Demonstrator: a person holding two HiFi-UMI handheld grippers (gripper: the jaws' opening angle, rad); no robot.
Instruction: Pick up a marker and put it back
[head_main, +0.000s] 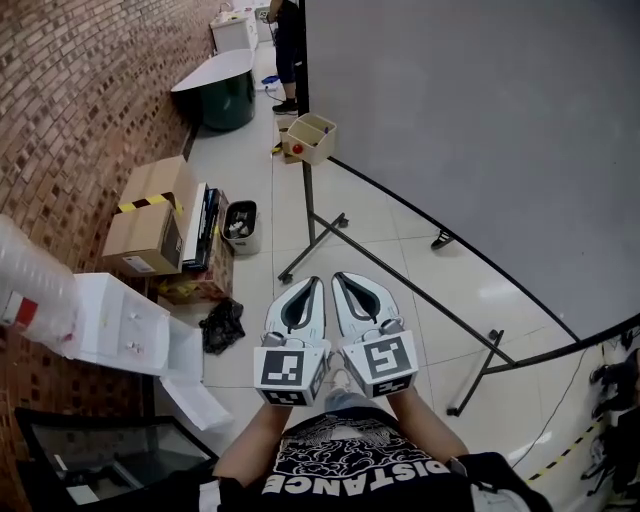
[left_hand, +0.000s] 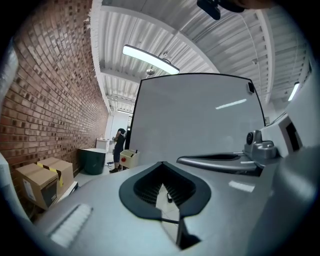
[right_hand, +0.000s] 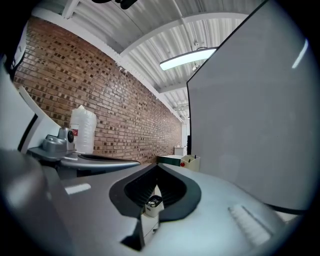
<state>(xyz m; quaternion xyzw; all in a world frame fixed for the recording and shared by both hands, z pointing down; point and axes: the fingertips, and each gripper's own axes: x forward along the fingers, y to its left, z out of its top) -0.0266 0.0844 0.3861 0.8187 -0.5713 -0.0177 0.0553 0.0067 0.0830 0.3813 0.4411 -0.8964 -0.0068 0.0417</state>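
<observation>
Left claw (head_main: 316, 283), right claw (head_main: 340, 278): both closed on nothing, side by side above the floor (head_main: 380, 235); no marker seen; pickup and return apparently both outstanding.

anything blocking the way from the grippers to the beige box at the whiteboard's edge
Nothing visible does: only open air lies between the left gripper, the right gripper and the beige box. The whiteboard stand's legs sit lower, off that path. No marker can be made out.
</observation>
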